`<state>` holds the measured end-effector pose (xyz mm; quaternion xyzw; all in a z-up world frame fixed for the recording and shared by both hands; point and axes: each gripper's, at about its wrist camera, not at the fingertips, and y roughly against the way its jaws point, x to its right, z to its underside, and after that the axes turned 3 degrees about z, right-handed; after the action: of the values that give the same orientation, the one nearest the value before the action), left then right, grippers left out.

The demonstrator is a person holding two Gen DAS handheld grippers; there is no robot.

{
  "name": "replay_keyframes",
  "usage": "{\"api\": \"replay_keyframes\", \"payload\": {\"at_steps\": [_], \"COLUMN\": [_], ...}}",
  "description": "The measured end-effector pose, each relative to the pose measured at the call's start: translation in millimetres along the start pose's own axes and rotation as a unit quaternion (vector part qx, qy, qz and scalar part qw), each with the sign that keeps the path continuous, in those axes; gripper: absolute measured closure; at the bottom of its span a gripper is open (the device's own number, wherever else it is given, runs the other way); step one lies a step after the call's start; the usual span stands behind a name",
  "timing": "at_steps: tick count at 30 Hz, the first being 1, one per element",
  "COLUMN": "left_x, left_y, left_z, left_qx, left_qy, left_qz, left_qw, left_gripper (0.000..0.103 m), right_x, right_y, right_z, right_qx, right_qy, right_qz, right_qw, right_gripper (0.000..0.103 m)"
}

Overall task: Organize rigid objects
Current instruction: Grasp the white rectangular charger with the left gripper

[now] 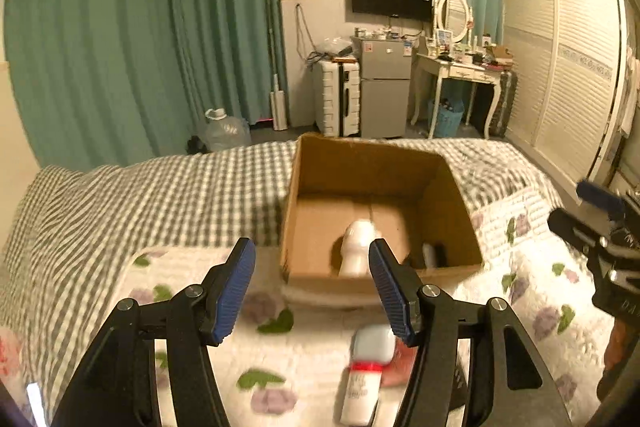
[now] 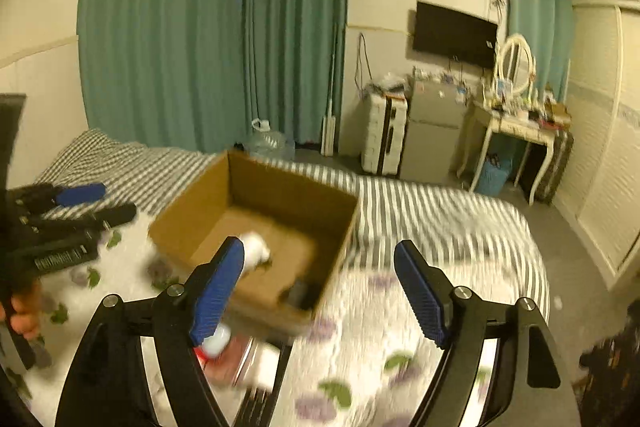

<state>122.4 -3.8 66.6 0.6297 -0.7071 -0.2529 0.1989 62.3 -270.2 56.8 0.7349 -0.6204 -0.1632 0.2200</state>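
Observation:
An open cardboard box (image 1: 452, 219) (image 2: 192, 223) sits on the bed. A white bottle (image 1: 357, 247) (image 2: 256, 247) lies in it, with a dark object (image 1: 434, 253) (image 2: 302, 295) in its near corner. A white tube with a red band (image 1: 366, 375) (image 2: 216, 343) lies on the floral quilt in front of the box. My left gripper (image 1: 312, 287) is open and empty, held above the quilt just before the box. My right gripper (image 2: 318, 291) is open and empty, over the box's near right corner. Each gripper shows at the edge of the other's view (image 1: 600, 223) (image 2: 72, 211).
The bed has a floral quilt (image 1: 532, 267) in front and a checked blanket (image 1: 160, 195) behind. Beyond the bed stand a water jug (image 1: 224, 131), a white suitcase (image 1: 336, 99), a small fridge (image 1: 384, 87) and a dressing table (image 1: 460, 71). Green curtains hang behind.

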Motion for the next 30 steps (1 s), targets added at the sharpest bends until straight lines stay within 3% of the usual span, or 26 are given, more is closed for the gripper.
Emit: {"api": "replay_keyframes", "payload": {"at_steps": [4, 10, 16, 20, 25, 29, 30], "left_x": [-1.6, 2.9, 13.9, 29.1, 62.5, 75.4, 76.2], "left_y": [3.3, -22.2, -40.8, -44.3, -46.0, -50.3, -49.2], "left_z": [32.5, 88.1, 129.4, 146.3, 164.2, 175.6, 176.4], "left_qx": [-0.016, -0.055, -0.094, -0.119, -0.138, -0.149, -0.15], "left_qy": [0.006, 0.017, 0.016, 0.018, -0.024, -0.045, -0.044], "left_qz": [-0.019, -0.028, -0.008, 0.035, 0.064, 0.054, 0.056], "left_qw": [0.9997, 0.998, 0.9954, 0.9922, 0.9881, 0.9863, 0.9862], "left_gripper": [0.041, 0.041, 0.041, 0.041, 0.041, 0.045, 0.063], "right_x": [-4.4, -16.4, -23.1, -20.6, -21.2, -21.1, -20.8], "right_y": [-0.6, -24.5, -41.8, -47.3, -46.4, -44.6, -43.8], "right_z": [40.2, 88.0, 100.0, 103.7, 103.3, 103.2, 103.0], "right_qx": [-0.034, -0.097, -0.124, -0.134, -0.135, -0.133, -0.131], "right_qy": [0.003, 0.03, 0.047, 0.043, 0.042, 0.039, 0.038], "right_qz": [0.004, 0.005, 0.015, 0.019, 0.017, 0.015, 0.014], "right_qw": [0.999, 0.995, 0.991, 0.99, 0.99, 0.99, 0.99], "right_gripper": [0.026, 0.026, 0.026, 0.026, 0.026, 0.026, 0.026]}}
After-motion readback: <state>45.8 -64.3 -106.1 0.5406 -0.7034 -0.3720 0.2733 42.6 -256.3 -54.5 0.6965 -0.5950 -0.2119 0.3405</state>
